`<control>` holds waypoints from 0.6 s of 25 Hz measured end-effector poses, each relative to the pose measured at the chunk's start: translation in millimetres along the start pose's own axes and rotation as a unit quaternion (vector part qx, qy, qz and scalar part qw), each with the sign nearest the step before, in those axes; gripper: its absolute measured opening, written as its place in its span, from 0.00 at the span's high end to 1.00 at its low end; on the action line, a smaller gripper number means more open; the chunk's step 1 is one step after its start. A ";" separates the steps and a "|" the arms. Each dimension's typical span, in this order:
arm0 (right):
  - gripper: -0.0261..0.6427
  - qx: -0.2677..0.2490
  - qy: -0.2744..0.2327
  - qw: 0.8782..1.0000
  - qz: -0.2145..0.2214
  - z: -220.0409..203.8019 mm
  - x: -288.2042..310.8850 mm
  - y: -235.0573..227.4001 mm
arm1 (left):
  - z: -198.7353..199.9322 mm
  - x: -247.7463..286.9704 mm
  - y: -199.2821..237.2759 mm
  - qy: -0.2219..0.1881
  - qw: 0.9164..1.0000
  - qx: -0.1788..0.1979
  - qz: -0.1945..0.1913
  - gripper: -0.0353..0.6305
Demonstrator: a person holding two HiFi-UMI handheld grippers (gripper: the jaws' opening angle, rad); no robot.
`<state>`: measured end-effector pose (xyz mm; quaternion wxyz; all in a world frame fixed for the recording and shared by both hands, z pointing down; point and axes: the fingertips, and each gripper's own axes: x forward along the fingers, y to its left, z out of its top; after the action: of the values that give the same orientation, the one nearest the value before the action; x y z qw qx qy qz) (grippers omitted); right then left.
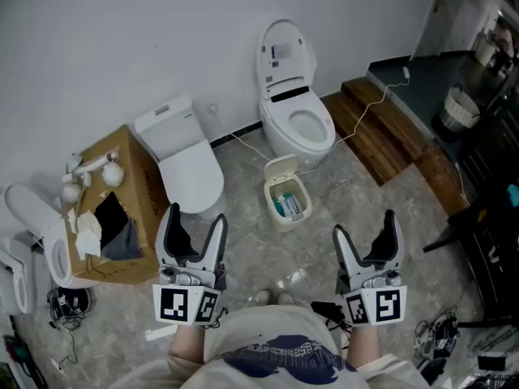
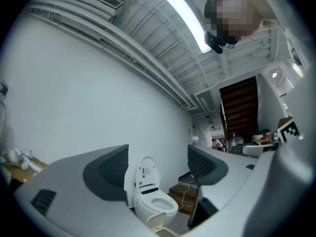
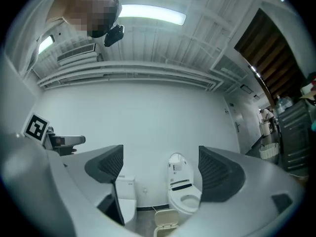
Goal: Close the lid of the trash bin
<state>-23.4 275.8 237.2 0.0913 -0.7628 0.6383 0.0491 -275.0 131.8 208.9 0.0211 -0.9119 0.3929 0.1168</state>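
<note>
A small cream trash bin stands on the grey floor between two toilets, its flip lid upright and open, with blue and white rubbish inside. My left gripper is held open, near and to the left of the bin, nothing between its jaws. My right gripper is also open and empty, near and to the right of the bin. In the left gripper view the gripper looks over the lid. In the right gripper view the gripper frames the bin low in the middle.
A toilet with a raised seat cover stands behind the bin, a closed toilet to its left. A cardboard box with odds and ends sits further left. Wooden steps and a white cable lie right.
</note>
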 end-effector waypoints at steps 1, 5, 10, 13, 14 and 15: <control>0.26 0.005 -0.002 1.000 -0.007 0.7 -1.3 -5.5 | -0.5 0.2 0.0 0.001 1.000 0.003 0.003 0.41; 0.26 0.005 0.000 1.000 -0.015 1.8 -4.1 -22.4 | -3.1 4.5 -4.5 0.010 1.000 0.005 0.008 0.41; 0.27 -0.001 0.008 1.000 -0.009 5.0 -1.1 -43.5 | -3.4 12.1 -15.0 0.011 1.000 0.005 0.023 0.41; 0.28 -0.004 0.014 1.000 0.004 5.6 3.9 -50.8 | -7.0 17.3 -23.9 0.015 0.999 0.003 0.032 0.41; 0.28 -0.007 0.016 1.000 0.010 5.0 5.2 -52.2 | -8.9 18.6 -27.3 0.016 0.999 0.003 0.035 0.41; 0.28 -0.010 0.019 1.000 0.015 4.0 6.2 -53.8 | -11.0 19.5 -30.9 0.017 0.999 0.003 0.037 0.41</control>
<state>30.7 279.7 236.2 0.0708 -0.7545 0.6511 0.0427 -237.5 137.8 213.5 0.0123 -0.8986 0.4270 0.1005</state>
